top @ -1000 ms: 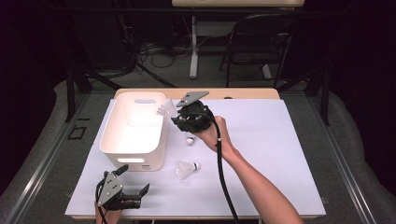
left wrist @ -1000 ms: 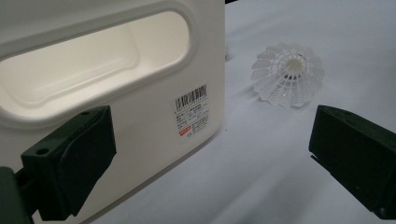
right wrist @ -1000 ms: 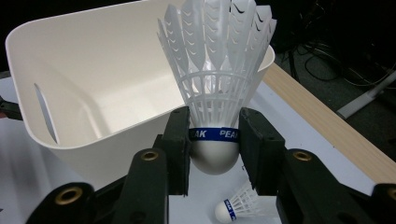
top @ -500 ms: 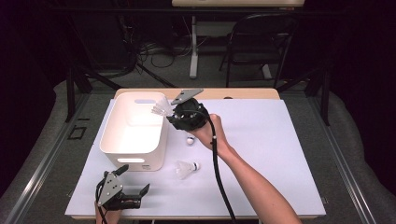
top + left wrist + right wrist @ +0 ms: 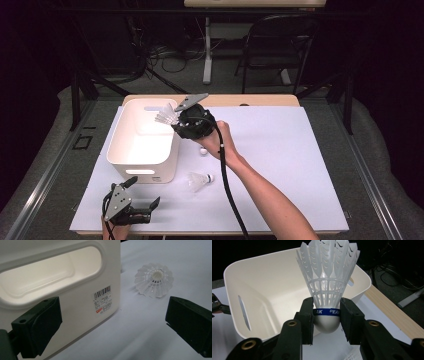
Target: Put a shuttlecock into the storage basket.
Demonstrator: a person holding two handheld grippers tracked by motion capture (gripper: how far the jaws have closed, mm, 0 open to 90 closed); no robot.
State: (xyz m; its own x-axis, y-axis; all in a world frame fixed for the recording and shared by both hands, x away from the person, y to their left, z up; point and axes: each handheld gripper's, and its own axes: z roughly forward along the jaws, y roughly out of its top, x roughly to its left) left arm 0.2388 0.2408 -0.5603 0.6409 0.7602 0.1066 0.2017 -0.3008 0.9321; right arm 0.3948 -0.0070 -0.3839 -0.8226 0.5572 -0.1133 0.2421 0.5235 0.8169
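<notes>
Table: flat white tabletop (image 5: 300,165) with a pale wooden far edge.
Bin: white rectangular plastic bin (image 5: 145,145) with slot handles, standing on the table's left half.
Right gripper: black two-jaw right gripper (image 5: 326,312) at the bin's far right corner, jaws clamped on the held shuttlecock's cork.
Left gripper: black left gripper (image 5: 142,212) near the table's front edge, jaws wide apart, nothing between them.
Held shuttlecock: white plastic shuttlecock with a blue band (image 5: 327,282), skirt over the bin's rim.
Second shuttlecock: white plastic shuttlecock (image 5: 199,181) lying on the table just beside the bin's front right corner.

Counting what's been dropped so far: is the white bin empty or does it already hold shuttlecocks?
Empty, as far as shown: the white bin has a bare floor, and the shuttlecock sits clamped in the right gripper at its rim.
</notes>
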